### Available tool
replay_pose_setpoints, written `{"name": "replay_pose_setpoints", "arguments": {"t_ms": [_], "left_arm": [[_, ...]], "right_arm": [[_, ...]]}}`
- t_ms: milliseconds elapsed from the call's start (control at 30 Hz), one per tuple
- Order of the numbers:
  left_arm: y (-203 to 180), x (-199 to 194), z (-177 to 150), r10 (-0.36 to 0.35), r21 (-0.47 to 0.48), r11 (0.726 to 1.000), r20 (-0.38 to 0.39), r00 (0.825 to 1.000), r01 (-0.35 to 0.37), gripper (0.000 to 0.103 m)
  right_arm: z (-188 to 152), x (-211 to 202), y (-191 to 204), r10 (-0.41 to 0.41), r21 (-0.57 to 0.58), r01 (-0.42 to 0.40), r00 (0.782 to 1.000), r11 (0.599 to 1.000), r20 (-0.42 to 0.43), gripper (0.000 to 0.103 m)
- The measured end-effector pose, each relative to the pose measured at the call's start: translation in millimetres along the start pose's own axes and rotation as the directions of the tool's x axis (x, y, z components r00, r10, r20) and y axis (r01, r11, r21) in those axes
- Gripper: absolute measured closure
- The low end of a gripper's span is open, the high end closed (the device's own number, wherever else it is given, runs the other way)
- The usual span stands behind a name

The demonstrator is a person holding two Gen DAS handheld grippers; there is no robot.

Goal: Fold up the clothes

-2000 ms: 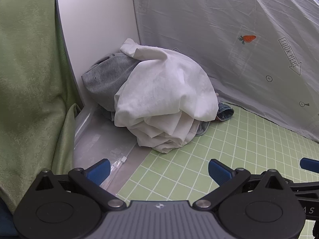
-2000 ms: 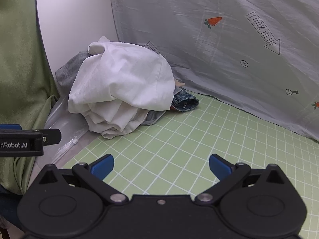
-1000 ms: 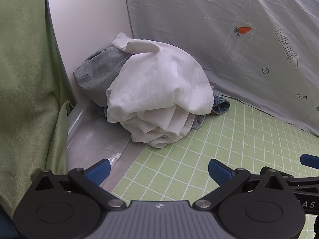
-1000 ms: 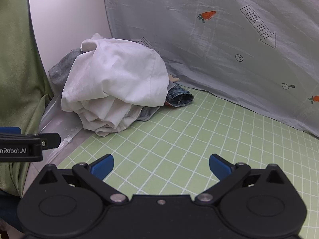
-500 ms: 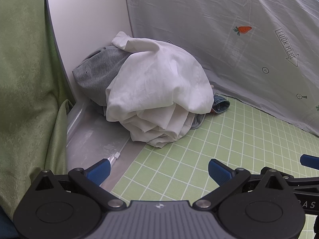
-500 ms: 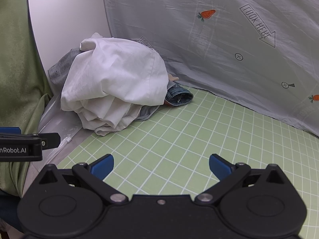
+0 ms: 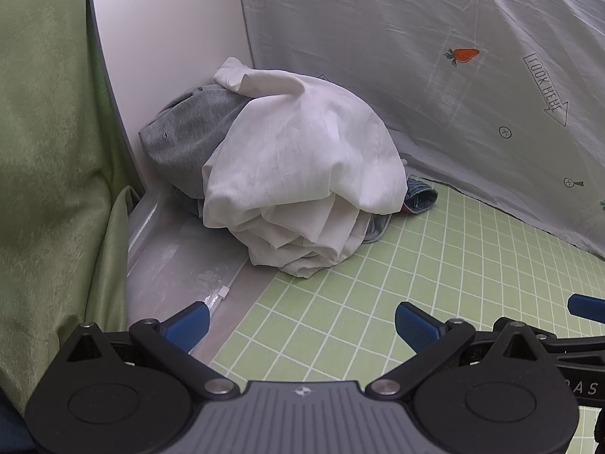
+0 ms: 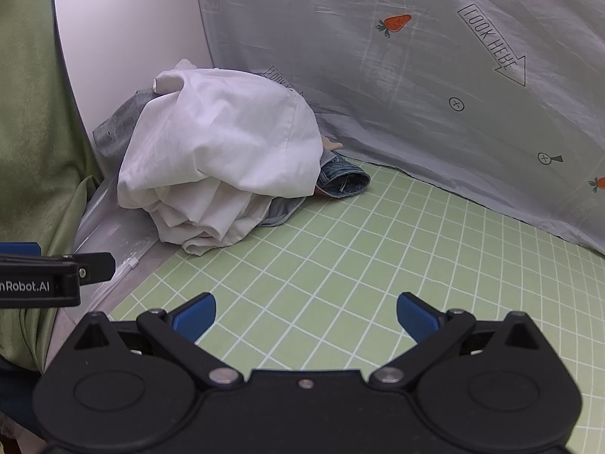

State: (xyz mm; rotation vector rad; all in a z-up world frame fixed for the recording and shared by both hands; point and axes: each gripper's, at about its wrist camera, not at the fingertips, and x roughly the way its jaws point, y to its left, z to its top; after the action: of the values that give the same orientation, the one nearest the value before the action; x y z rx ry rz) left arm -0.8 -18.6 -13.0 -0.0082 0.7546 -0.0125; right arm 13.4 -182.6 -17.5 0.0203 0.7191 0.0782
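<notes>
White sheet (image 7: 302, 166) covering most of grey garment (image 7: 189, 132) and denim piece (image 8: 342, 178); small pink item (image 8: 332, 145) peeking out, unidentifiable.

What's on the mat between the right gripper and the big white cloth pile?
Nothing: in the right wrist view, only bare green grid mat lies between the open right gripper and the crumpled white cloth pile.

Clothes pile (image 7: 298, 181) in mat's (image 7: 435, 276) far-left corner (against backdrop sheet (image 7: 435, 56)).

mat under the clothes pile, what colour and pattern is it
Light green with a white square grid; the mat shows best in the right wrist view.
</notes>
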Motion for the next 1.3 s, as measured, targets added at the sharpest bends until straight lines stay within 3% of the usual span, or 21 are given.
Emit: {"name": "replay_pose_setpoints", "arguments": {"t_ms": [567, 867, 1133, 1300], "left_arm": [[11.1, 22.0, 18.5, 0.038, -0.029, 0.999, -0.019, 0.999, -0.038, 0.0], [23.6, 69.3, 70.5, 0.037, -0.014, 0.999, 0.011, 0.999, -0.037, 0.001], [59.0, 135.4, 112.1, 0.06, 0.0, 0.998, 0.02, 0.998, -0.06, 0.005], [51.8, 183.3, 137.4, 0.014, -0.039, 0.999, -0.025, 1.0, -0.015, 0.007]], "right_arm": [[23.6, 37.3, 7.2, 0.005, -0.016, -0.005, 1.0, 1.0, -0.03, 0.0], [88.3, 97.3, 15.5, -0.001, 0.001, 0.001, 1.0, 1.0, -0.013, 0.0], [154.8, 185.1, 4.8, 0.014, 0.037, -0.014, 1.0, 0.999, -0.012, 0.003], [194.2, 246.7, -6.7, 0.028, 0.074, -0.026, 0.999, 0.997, -0.028, 0.005]]}}
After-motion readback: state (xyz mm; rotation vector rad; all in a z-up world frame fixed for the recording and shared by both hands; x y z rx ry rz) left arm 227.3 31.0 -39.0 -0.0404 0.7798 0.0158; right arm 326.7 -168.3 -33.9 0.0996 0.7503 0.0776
